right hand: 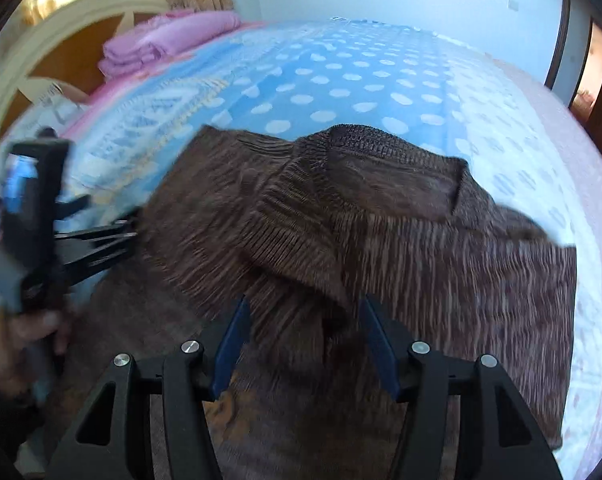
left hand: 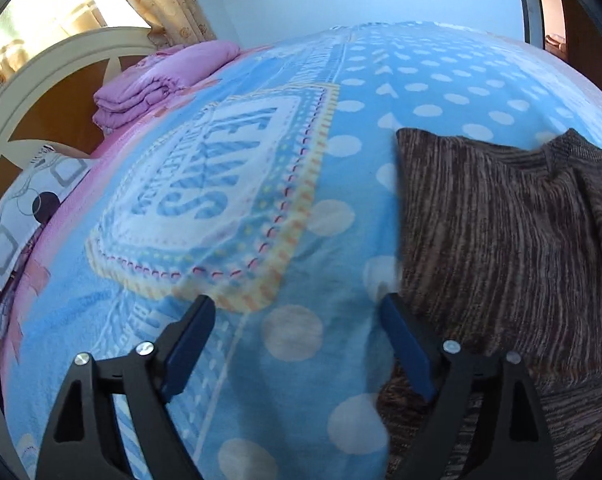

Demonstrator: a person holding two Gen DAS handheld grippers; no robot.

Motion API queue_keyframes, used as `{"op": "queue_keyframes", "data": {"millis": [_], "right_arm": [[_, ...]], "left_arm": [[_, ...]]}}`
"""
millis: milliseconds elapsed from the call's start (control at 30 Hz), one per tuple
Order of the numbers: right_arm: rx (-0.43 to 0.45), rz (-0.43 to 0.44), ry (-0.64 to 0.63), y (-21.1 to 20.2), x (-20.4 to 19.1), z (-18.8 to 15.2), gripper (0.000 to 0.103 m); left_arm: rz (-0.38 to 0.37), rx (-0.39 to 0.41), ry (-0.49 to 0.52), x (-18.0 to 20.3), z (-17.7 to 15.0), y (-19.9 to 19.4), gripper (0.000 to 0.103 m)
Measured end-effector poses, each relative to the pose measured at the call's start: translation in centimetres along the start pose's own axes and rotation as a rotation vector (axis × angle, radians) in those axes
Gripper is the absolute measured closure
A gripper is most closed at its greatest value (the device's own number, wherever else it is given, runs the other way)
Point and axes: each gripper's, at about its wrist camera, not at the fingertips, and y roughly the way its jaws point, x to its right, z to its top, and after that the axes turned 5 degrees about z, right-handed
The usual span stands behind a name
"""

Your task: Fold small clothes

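A brown striped knit sweater lies on the bed with its collar toward the far side and a ridge of folded cloth running across its middle. My right gripper hovers over that ridge, its blue pads apart and pressing on nothing. In the left wrist view the sweater fills the right side. My left gripper stands wide open over the blue blanket, its right finger at the sweater's left edge and nothing between its fingers. The right wrist view shows the left gripper beside that edge, held by a hand.
The bed is covered by a blue blanket with white dots and a lettered patch. A folded pink quilt lies by the cream headboard, with a patterned pillow beside it. A doorway is at the far right.
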Motion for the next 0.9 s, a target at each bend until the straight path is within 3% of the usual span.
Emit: {"op": "queue_keyframes", "data": {"millis": [33, 100, 267, 333, 400, 533, 600, 633, 667, 700, 733, 900], "right_arm": [[0.004, -0.047, -0.014, 0.8, -0.2, 0.4, 0.049], [0.012, -0.063, 0.021, 1.4, 0.9, 0.9, 0.062], [0.067, -0.198, 0.365, -0.9, 9.6, -0.4, 0.061], [0.067, -0.132, 0.419, -2.2, 11.5, -1.6, 0.061], [0.082, -0.008, 0.449, -3.6, 11.7, -2.6, 0.060], [0.074, 0.237, 0.450, -4.3, 9.2, -3.8, 0.060], [0.050, 0.301, 0.417, -3.8, 7.2, -4.0, 0.060], [0.032, 0.301, 0.386, -3.3, 6.1, -3.9, 0.060], [0.018, 0.244, 0.354, -2.8, 5.2, -4.0, 0.061], [0.009, 0.182, 0.341, -2.3, 4.7, -4.2, 0.079], [0.000, 0.183, 0.347, -1.8, 4.5, -4.4, 0.091], [-0.010, 0.218, 0.279, -2.2, 2.6, -5.4, 0.094]], "left_arm": [[0.007, 0.003, 0.006, 0.2, -0.1, -0.2, 0.014], [0.018, 0.005, 0.013, 0.4, -0.2, -0.3, 0.014], [0.001, 0.006, -0.010, 0.0, -0.2, -0.1, 0.013], [-0.004, 0.006, -0.016, -0.1, -0.1, 0.1, 0.013], [-0.004, 0.008, -0.016, -0.2, -0.2, 0.1, 0.013], [-0.007, 0.003, -0.027, -0.4, -0.2, 0.2, 0.011], [-0.004, 0.001, -0.031, -0.4, -0.2, 0.2, 0.010], [-0.002, 0.001, -0.031, -0.4, -0.2, 0.2, 0.009], [0.000, 0.002, -0.030, -0.4, -0.3, 0.1, 0.009], [0.001, 0.002, -0.029, -0.4, -0.3, 0.1, 0.009], [0.004, 0.000, -0.029, -0.5, -0.3, 0.2, 0.008], [0.008, -0.013, -0.056, -1.5, -0.7, 0.3, 0.001]]}}
